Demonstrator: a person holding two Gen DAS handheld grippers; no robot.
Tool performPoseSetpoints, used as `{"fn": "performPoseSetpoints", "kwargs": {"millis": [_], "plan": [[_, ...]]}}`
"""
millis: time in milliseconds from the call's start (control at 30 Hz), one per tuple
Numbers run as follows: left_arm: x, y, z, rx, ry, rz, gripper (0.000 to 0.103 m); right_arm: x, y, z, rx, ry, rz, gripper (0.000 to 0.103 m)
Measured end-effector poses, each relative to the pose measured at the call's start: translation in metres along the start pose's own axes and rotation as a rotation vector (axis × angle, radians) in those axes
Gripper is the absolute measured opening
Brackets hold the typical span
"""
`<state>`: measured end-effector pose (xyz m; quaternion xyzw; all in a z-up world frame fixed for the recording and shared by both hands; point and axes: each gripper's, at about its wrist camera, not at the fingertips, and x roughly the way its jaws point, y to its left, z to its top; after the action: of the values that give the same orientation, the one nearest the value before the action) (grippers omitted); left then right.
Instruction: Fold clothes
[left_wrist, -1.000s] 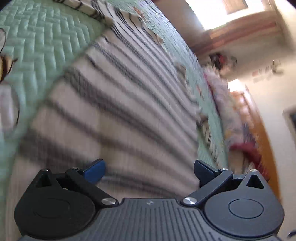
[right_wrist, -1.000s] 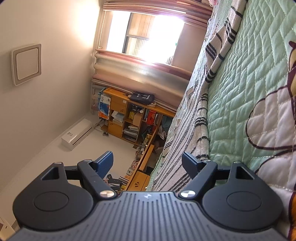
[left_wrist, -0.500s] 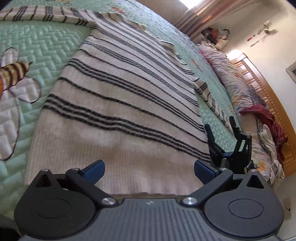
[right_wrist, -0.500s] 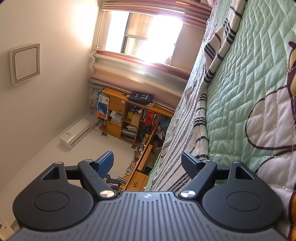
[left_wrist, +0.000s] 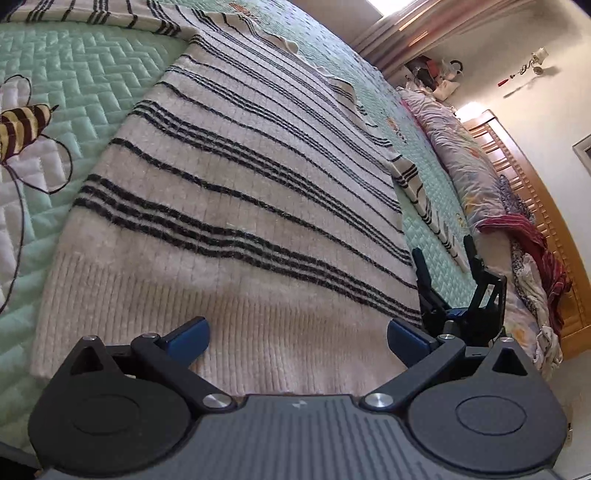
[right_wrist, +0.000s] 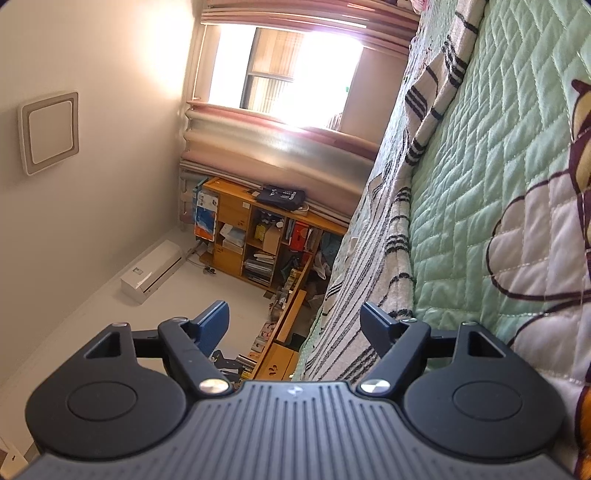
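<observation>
Across the quilted green bedspread (left_wrist: 92, 66), a fuzzy cream sweater (left_wrist: 240, 206) with thin black stripes lies flat, ribbed hem nearest the left gripper (left_wrist: 297, 334), whose jaws gape wide over the hem, holding nothing. Right gripper (left_wrist: 448, 258) at 3 o'clock off the sweater's edge, jaws wide, empty. Open wooden shelf (right_wrist: 258, 240) crammed with books and boxes; rumpled bedding (left_wrist: 480, 177) at 2 o'clock.

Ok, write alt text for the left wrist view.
A striped sweater lies flat on a green quilt, seen past the open left claw poised over its ribbed hem. The right claw, also open, sits at the sweater's right edge.
</observation>
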<state>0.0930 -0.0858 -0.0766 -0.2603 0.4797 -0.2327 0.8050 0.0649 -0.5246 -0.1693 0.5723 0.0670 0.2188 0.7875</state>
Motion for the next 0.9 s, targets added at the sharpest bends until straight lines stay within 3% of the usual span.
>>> {"fn": "performPoseSetpoints", "kwargs": {"millis": [467, 900], "plan": [[-0.008, 0.014, -0.003, -0.032, -0.044, -0.089, 0.102, -0.001, -0.009, 0.0, 0.023, -0.012, 0.019, 0.079], [-0.006, 0.029, -0.002, -0.107, -0.032, -0.086, 0.102, -0.004, -0.009, 0.002, 0.03, -0.017, 0.019, 0.078]]}}
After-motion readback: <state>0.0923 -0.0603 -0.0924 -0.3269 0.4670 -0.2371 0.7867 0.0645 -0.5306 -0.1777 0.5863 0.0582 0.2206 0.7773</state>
